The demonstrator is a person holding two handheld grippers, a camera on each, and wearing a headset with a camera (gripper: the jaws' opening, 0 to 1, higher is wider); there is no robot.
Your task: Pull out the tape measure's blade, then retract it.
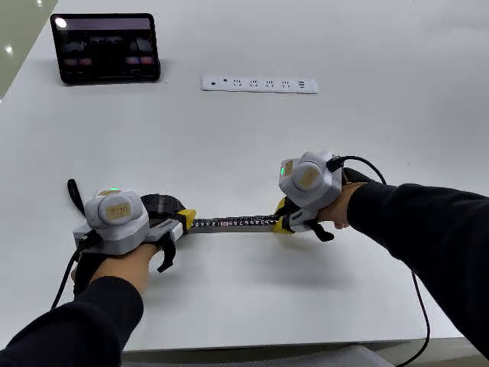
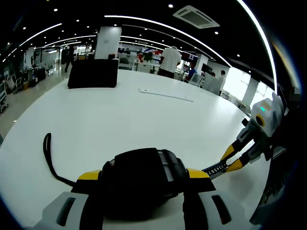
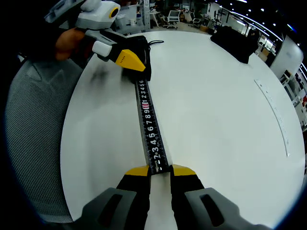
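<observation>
While your left hand-held gripper (image 1: 179, 221) clamps the case (image 2: 144, 178) at lower left, your right hand-held gripper (image 3: 159, 171) pinches the blade (image 1: 233, 222) tip. The blade stretches horizontally between them over the tabletop (image 1: 229, 138).

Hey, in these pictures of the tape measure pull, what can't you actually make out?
- End of the blade: right gripper view, covered by the right gripper pinching it.
- Lower part of the tape measure case: left gripper view, hidden by the left gripper clamped around it.
- Blade numbers: head view, too small to read.
- What the tablet screen shows: head view, dim and too small.
</observation>
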